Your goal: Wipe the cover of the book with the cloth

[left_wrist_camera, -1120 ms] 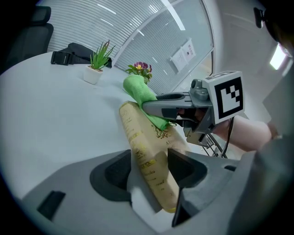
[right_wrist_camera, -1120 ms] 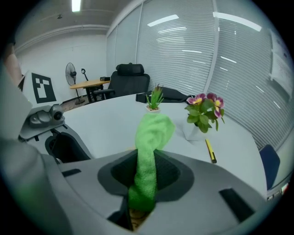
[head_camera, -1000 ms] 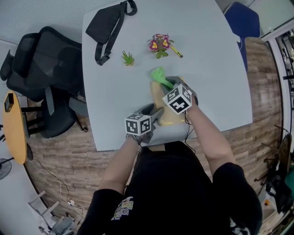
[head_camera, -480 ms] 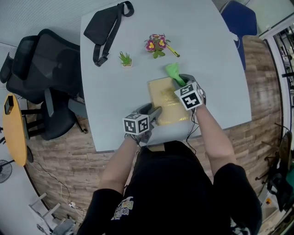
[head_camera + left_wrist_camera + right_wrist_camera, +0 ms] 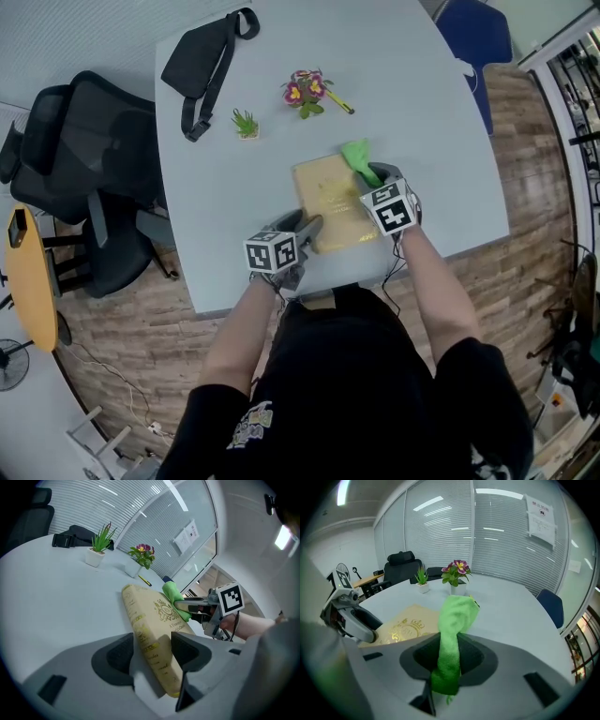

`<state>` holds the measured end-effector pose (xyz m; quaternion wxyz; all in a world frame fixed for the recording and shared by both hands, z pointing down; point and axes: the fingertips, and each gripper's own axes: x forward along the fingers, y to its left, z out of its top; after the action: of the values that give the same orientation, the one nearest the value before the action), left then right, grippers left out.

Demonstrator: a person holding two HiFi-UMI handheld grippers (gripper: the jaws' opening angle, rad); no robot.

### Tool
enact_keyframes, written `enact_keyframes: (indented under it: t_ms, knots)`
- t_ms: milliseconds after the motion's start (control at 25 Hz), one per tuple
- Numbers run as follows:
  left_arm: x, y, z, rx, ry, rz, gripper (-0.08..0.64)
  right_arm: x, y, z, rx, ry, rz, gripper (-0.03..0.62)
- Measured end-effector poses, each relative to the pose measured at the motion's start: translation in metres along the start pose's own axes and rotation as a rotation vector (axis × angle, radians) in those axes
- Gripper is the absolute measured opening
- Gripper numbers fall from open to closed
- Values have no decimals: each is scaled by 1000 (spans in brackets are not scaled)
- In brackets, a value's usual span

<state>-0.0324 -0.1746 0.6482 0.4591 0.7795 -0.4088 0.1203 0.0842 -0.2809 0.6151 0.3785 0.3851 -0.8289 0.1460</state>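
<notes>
On table (image 5: 403,84): book (image 5: 328,202), cloth (image 5: 356,156) at its far-right corner.

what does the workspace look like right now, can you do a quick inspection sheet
surface: pale grey table
job's things: tan book by near edge; green cloth at its far right corner
clutter: black bag, small plant, potted flowers, yellow pen, all farther back
grippers: left gripper shut on book's near left corner; right gripper shut on cloth
cables: thin cable hangs below right gripper
surroundings: black office chair at left, blue chair far right, wood floor
</notes>
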Motion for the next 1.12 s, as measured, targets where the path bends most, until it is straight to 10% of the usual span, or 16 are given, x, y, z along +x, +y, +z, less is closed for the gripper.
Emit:
enact_keyframes:
  t_ms: [680, 1120]
  knots:
    - [2, 4, 3, -44, -10, -11, 253, -75, 45, -82, 112, 65, -79, 98]
    - [-35, -24, 24, 176, -70, -68, 253, -125, 91, -107, 232, 35, -162, 98]
